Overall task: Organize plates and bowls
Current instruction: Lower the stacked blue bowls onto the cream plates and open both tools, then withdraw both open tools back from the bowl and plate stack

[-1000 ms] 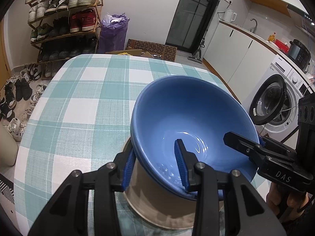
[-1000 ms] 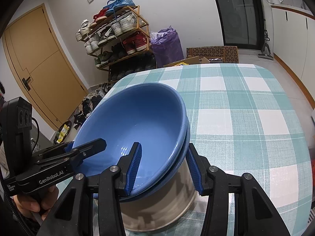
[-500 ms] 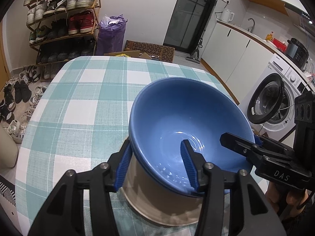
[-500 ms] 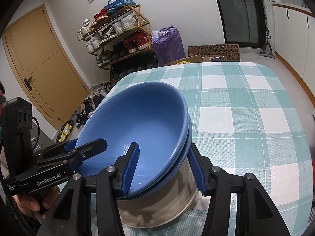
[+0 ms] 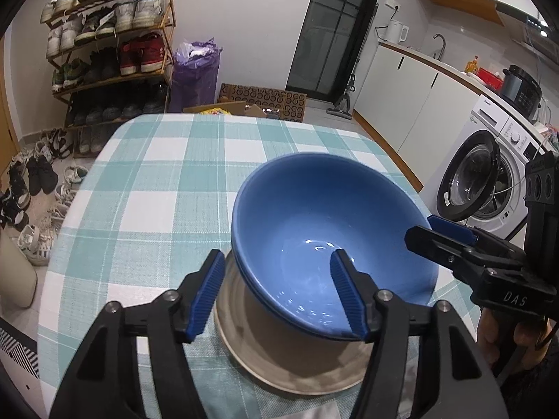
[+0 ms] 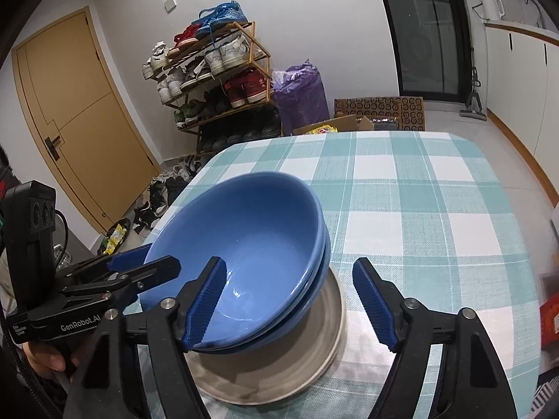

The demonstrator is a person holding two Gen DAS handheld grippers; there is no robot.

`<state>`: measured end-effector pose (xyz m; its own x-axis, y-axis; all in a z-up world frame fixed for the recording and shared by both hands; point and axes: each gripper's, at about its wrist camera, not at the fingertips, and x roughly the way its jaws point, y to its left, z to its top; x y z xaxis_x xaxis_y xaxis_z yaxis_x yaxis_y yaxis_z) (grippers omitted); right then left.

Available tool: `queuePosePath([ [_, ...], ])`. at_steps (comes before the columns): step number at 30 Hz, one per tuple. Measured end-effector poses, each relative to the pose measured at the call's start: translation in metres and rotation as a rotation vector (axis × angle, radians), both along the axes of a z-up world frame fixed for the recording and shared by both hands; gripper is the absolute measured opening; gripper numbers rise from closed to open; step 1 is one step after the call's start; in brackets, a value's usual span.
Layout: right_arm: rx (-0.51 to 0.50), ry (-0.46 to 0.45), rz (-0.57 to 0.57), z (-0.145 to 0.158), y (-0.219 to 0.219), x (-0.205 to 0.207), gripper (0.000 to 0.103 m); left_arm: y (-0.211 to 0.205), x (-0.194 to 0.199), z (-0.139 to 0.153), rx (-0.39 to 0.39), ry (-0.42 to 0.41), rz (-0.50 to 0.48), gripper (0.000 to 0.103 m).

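Two nested blue bowls (image 5: 314,209) (image 6: 251,223) sit, slightly tilted, on a grey plate (image 5: 279,366) (image 6: 279,377) on the checked tablecloth (image 5: 157,181) (image 6: 419,209). My left gripper (image 5: 276,262) straddles the bowls' near rim, one pad inside and one outside. Its jaws are opening and neither pad presses the rim. My right gripper (image 6: 288,265) straddles the opposite rim the same way, also opening, pads clear of the bowls. Each gripper shows in the other's view: the right gripper (image 5: 429,230) at the right, the left gripper (image 6: 146,262) at the left, each with a hand under it.
A shoe rack (image 5: 108,52) and a purple bag (image 5: 195,70) stand beyond the table's far edge. A washing machine (image 5: 489,181) and kitchen counter lie to the right, a wooden door (image 6: 70,122) to the left. The tablecloth stretches bare past the bowls.
Both grippers' jaws have spread apart and come off the bowls' rim. The bowls now rest on the plate, with both grippers a little further back from them.
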<state>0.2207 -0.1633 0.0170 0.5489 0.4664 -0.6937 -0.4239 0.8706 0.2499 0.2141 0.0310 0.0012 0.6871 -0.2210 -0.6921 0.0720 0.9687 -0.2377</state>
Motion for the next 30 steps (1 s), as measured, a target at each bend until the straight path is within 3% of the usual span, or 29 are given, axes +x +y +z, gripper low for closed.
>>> queuePosePath([
  [3,0.001,-0.015,0.015,0.006,-0.001,-0.004,0.085,0.0,-0.007,0.009,0.02,-0.032,-0.003,0.073],
  [5,-0.004,-0.03,0.021,0.011,-0.002,-0.008,0.087,0.0,-0.013,0.016,0.031,-0.059,-0.001,0.086],
  [9,0.004,-0.074,0.03,0.02,-0.006,-0.018,0.099,0.0,-0.027,0.027,0.061,-0.106,-0.006,0.1],
  [18,0.026,-0.175,0.047,0.032,-0.015,-0.049,0.102,0.003,-0.061,0.036,0.139,-0.225,0.012,0.103],
  [30,0.012,-0.252,0.063,0.023,-0.027,-0.09,0.103,0.019,-0.1,0.023,0.149,-0.292,0.105,0.103],
])
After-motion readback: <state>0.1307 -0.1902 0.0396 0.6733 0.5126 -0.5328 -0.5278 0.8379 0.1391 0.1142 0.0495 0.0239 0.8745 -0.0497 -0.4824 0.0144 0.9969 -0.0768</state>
